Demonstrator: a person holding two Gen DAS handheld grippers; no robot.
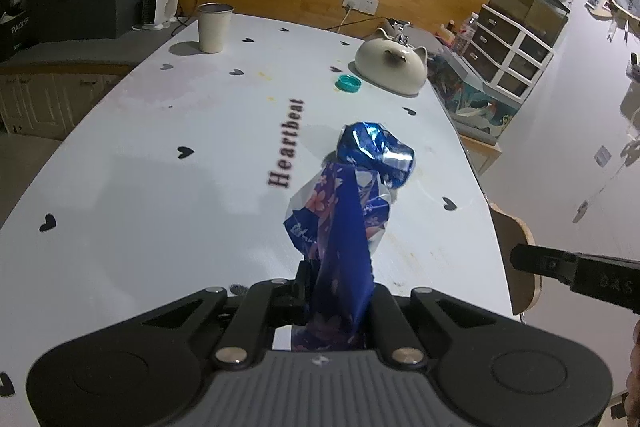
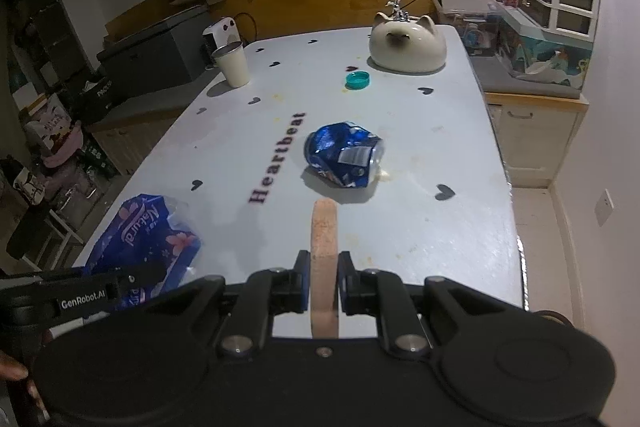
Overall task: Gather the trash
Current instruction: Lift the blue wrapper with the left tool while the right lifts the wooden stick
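the left gripper (image 1: 336,291), at the bottom centre of its own view and angled down, has its jaws clamped on a blue flowered plastic wrapper (image 1: 340,223). the right gripper (image 2: 324,279), low in its frame and also angled down, is closed on the edge of a thin round cork coaster (image 2: 324,251). fingertips (image 2: 16,373) of a hand show at the lower left edge of the right view.

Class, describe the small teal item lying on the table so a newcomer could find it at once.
Start at the white table printed with black hearts, and look to its far end, where a cream cat-shaped ceramic dome sits. Just in front of that dome lies the teal bottle cap. It is the only round, teal thing there, far smaller than the crushed blue can at mid-table.
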